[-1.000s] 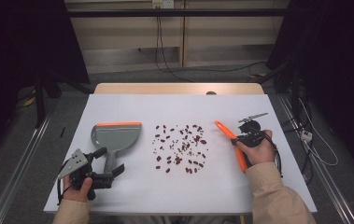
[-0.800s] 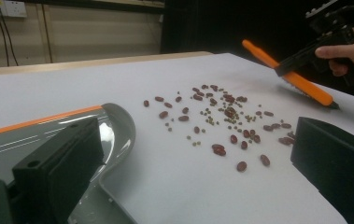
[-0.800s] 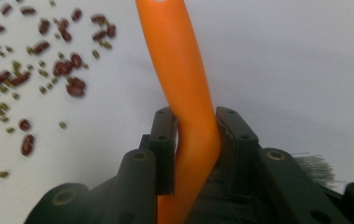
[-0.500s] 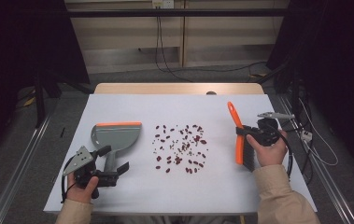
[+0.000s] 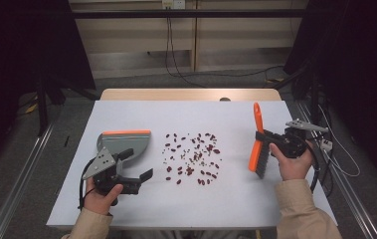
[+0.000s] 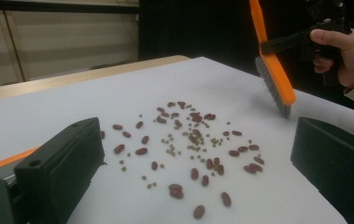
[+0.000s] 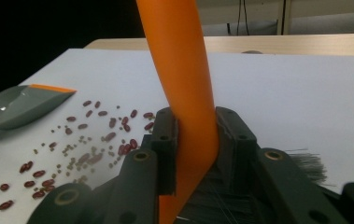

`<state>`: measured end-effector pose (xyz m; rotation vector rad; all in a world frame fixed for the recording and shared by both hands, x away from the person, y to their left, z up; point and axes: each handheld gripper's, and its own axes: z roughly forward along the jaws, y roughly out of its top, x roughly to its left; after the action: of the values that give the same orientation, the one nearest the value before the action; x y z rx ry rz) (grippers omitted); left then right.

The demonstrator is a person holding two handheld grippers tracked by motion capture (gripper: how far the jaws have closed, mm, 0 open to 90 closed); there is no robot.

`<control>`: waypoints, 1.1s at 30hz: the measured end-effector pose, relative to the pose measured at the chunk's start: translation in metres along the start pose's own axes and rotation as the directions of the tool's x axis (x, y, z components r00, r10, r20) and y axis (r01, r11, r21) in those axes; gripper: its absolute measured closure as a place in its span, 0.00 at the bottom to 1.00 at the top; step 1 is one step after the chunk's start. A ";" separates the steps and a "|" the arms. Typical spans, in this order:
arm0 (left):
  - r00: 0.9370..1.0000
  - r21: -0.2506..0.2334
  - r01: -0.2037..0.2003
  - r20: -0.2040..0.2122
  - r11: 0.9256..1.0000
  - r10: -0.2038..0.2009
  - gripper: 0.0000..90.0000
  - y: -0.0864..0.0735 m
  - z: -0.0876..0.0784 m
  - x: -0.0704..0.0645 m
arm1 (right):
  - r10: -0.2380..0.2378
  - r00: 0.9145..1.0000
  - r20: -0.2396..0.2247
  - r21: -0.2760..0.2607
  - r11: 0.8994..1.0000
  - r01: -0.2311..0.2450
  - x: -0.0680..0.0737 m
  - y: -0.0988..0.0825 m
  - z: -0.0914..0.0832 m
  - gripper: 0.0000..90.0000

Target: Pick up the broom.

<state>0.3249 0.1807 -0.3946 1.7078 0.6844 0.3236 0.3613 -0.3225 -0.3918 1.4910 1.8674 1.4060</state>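
Red and small green beans point(image 5: 192, 158) point(image 6: 193, 144) point(image 7: 88, 144) lie scattered mid-table. To their left sits a grey dustpan point(image 5: 124, 143) with an orange lip point(image 7: 18, 105). My left gripper point(image 5: 135, 167) point(image 6: 198, 163) hovers just in front of the pan with its jaws wide open and nothing between them. At the right, my right gripper point(image 5: 274, 142) point(image 7: 195, 135) is shut on the orange handle of a brush point(image 5: 256, 142) point(image 6: 272, 70) point(image 7: 184, 79). The brush hangs off the table, handle pointing away, grey bristles point(image 5: 262, 167) low and facing the beans.
A white sheet point(image 5: 141, 219) covers the table; a bare wooden strip point(image 5: 191, 94) runs along the far edge with a small dark object point(image 5: 224, 99) on it. Cables and metal rails point(image 5: 22, 184) line the floor on both sides.
The right gripper has lifted the brush off the table and swung it from lying flat to nearly upright, drifting right. The left gripper has moved right and up toward the dustpan.
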 end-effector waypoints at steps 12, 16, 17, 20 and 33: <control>0.998 0.037 0.027 0.050 0.999 -0.029 0.02 0.017 0.041 -0.015 | -0.011 0.999 -0.049 -0.063 0.998 0.008 0.016 0.016 0.001 0.79; 0.997 0.053 0.029 0.065 0.998 -0.032 0.03 0.020 0.056 -0.020 | -0.020 0.998 -0.059 -0.066 0.998 0.016 0.021 0.019 0.004 0.79; 0.997 0.060 0.026 0.067 0.998 -0.030 0.03 0.020 0.059 -0.020 | -0.024 0.998 -0.062 -0.066 0.998 0.020 0.023 0.020 0.005 0.79; 0.997 0.066 0.034 0.070 0.997 -0.038 0.03 0.022 0.069 -0.023 | -0.024 0.997 -0.079 -0.065 0.998 0.019 0.029 0.024 0.011 0.79; 0.991 0.106 0.024 0.126 0.994 -0.037 0.11 0.028 0.107 -0.036 | -0.044 0.990 -0.133 -0.074 0.997 0.034 0.053 0.032 0.028 0.79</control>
<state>0.3632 0.0714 -0.3897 1.7989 0.6418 0.1577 0.3796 -0.2642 -0.3617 1.3491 1.8920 1.5726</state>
